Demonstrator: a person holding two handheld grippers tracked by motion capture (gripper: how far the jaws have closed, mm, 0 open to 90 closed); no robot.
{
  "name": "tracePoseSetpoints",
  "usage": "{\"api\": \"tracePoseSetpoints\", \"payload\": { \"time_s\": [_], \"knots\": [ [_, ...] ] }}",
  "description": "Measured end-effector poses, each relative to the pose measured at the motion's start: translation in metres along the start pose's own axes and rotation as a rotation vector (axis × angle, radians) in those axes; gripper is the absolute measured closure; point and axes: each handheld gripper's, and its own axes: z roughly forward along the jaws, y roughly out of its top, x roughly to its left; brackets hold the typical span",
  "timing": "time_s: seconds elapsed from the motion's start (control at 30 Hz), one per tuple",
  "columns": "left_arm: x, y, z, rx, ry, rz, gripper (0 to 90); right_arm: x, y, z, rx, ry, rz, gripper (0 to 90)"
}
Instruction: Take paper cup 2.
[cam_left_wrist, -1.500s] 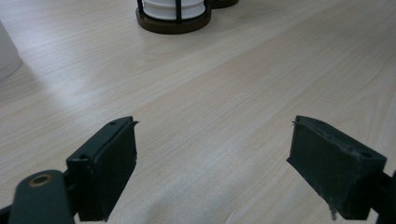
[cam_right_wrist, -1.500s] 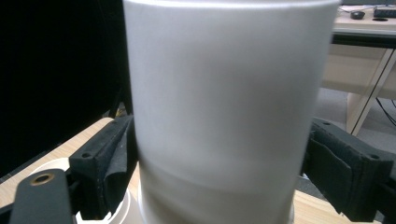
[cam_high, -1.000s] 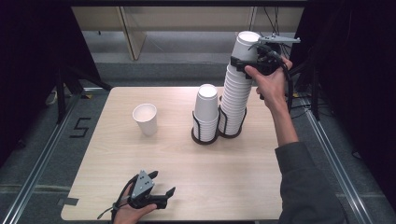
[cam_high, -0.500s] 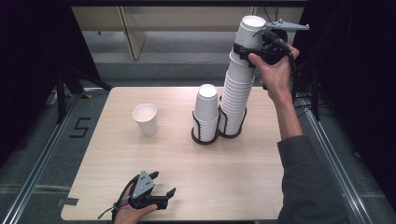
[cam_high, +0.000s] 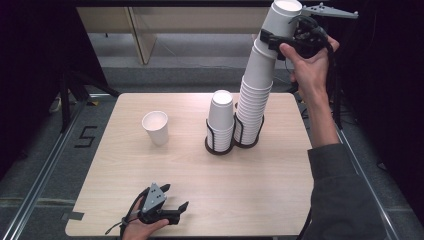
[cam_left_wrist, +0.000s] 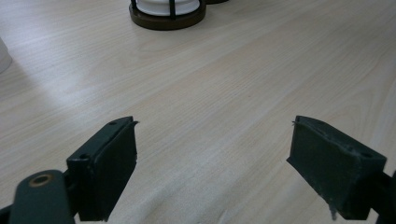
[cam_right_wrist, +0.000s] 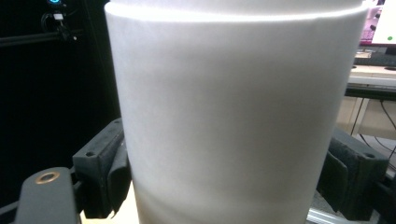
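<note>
– Right tool (cam_high: 286, 42)'s clamped on the top cup (cam_high: 283, 20), jaws pressed on both its sides, up high above the far-right of the surface (cam_high: 280, 185).

– And the cup itself?

– White paper one, mouth up. Its bottom's tucked into the next cup of the tall stack (cam_high: 255, 92) directly below the tool. Stack leans a bit toward the tool's hand, base sits in a black wire holder (cam_high: 248, 142).

– In the right gripper view?

– Cup wall (cam_right_wrist: 233, 121) between the two black jaws, pads touching either side.

– What's nr the stack?

– Shorter stack (cam_high: 221, 117) just beside it, on the side away from the right arm, in its own dark holder (cam_high: 220, 146). The two holders touch or nearly so, can't tell which.

– Left tool?

– Left tool (cam_high: 177, 210) rests low at the near edge of the surface, jaws apart w/ nothing between them; bare wood shows in the gap in the left gripper view (cam_left_wrist: 212, 154).

– Anything ahead of it?

– Single cup (cam_high: 155, 127) standing upright, mouth up, well apart from the left tool, off to its far-left, and clear of both holders.
</note>
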Motion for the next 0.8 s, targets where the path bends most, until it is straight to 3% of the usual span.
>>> {"api": "tracePoseSetpoints", "payload": {
  "time_s": [0.13,0.23,0.47,0.7,0.8],
  "knots": [
    [0.0,0.0,-0.001,0.014,0.01,0.003,14.5,-0.006,0.002,-0.012,-0.011,-0.003,0.007,16.6],
    [0.0,0.0,-0.001,0.014,0.011,0.002,14.5,-0.009,0.0,-0.021,0.005,-0.021,-0.015,16.6],
    [0.001,0.0,0.0,0.012,0.009,-0.001,14.5,-0.017,-0.014,-0.053,0.011,-0.033,-0.034,16.5],
    [0.004,0.0,0.0,-0.005,0.016,-0.021,14.5,-0.026,-0.043,-0.078,0.042,-0.06,-0.056,16.5],
    [0.004,0.0,-0.001,-0.009,0.021,-0.029,14.5,-0.026,-0.061,-0.089,0.048,-0.031,-0.052,16.5]
  ]
}}
